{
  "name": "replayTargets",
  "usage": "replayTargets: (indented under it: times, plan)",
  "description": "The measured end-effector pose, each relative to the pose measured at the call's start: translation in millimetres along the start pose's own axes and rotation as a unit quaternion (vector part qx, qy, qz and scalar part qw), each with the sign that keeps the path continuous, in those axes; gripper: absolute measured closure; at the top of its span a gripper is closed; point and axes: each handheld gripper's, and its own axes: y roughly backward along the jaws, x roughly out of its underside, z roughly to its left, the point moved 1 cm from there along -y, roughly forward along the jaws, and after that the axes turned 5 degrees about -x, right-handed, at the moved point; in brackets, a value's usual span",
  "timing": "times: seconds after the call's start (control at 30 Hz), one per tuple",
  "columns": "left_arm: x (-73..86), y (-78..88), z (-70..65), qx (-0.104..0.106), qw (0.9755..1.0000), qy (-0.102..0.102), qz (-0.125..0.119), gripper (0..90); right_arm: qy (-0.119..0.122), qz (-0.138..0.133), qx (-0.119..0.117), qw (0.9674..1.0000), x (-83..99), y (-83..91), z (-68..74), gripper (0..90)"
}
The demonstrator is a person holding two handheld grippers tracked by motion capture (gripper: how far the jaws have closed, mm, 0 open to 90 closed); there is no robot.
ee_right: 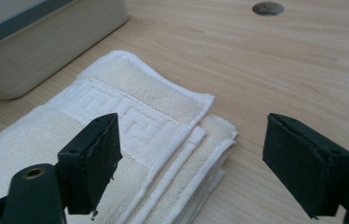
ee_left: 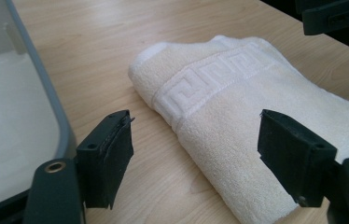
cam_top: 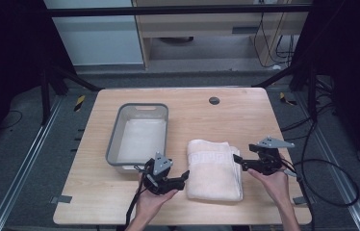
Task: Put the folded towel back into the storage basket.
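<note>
Both pairs of jaws stand wide apart and hold nothing. The left gripper (cam_top: 186, 174) hovers at the towel's 9 o'clock edge, the right gripper (cam_top: 236, 159) at its 3 o'clock edge. The folded cream towel (cam_top: 214, 168) lies flat on the wooden table (cam_top: 245, 115), with the grey bin (cam_top: 115, 139) at its 10 o'clock.

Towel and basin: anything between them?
No. The high view shows bare wooden table between the folded towel and the grey basin.
</note>
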Motion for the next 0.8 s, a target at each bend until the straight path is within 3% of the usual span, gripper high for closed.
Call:
replayTargets:
  times: [0.1, 0.23, 0.47, 0.57, 0.67, 0.8]
  plan:
    - [2.5, -8.3, -3.6, 0.001, 0.9999, -0.003, 0.011, 25.3, -0.021, 0.016, -0.006, 0.9996, 2.1, -5.3, 0.4, 19.5]
    - [6.4, -18.4, -8.1, 0.007, 0.9998, -0.001, 0.021, 25.0, -0.021, 0.034, -0.007, 0.9992, 6.4, -14.4, 3.9, 19.8]
    - [12.6, -34.7, -13.8, 0.015, 0.9991, 0.002, 0.038, 23.9, -0.024, 0.044, -0.006, 0.9987, 11.3, -26.2, 4.3, 20.6]
    - [16.7, -43.9, -18.0, 0.024, 0.9987, 0.007, 0.045, 23.3, -0.048, 0.044, -0.012, 0.9978, 17.6, -33.0, 0.3, 22.5]
    - [20.4, -47.3, -20.6, 0.022, 0.9986, 0.003, 0.048, 22.8, -0.049, 0.056, -0.004, 0.9972, 22.0, -35.7, -3.2, 22.8]
    - [23.1, -48.7, -20.8, 0.022, 0.9986, 0.002, 0.049, 22.6, -0.058, 0.058, -0.012, 0.9965, 24.5, -39.4, -1.8, 24.7]
